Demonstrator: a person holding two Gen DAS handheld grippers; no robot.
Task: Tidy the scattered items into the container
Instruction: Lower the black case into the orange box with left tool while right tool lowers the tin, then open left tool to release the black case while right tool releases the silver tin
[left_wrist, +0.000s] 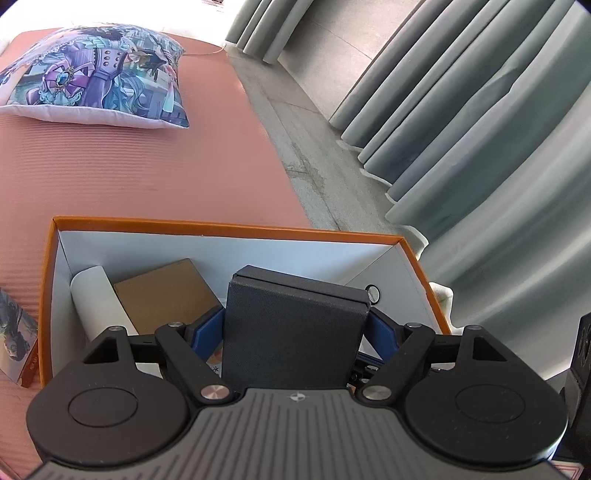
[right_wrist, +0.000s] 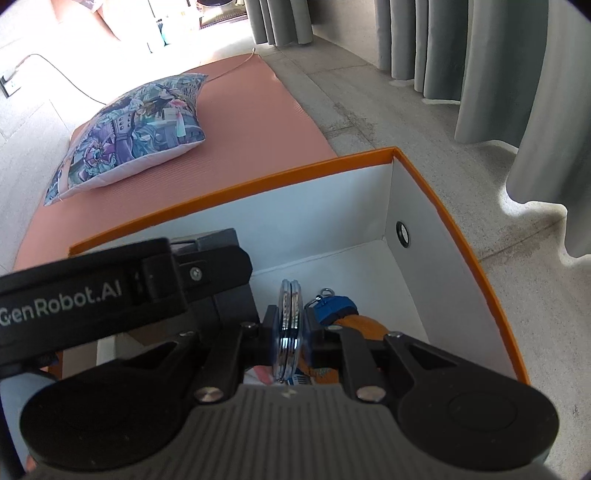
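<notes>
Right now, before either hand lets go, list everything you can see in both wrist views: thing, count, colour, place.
Orange-rimmed cardboard box: one, white inside, on the mat.
Salmon ribbed foam mat: one, on the grey floor.
Printed cushion: one, purple-blue, far end of the mat.
Dark grey lidded case: one, held over the box.
Brown flat carton: one, inside the box.
White roll: one, inside the box, beside the carton.
Clear round disc with a metal rim: one, held edge-on over the box.
Blue and orange item: one, in the box; kind unclear.
Grey curtains: along the wall.
Left gripper: black, blue fingers on the case.
Right gripper: black, closed on the disc.
</notes>
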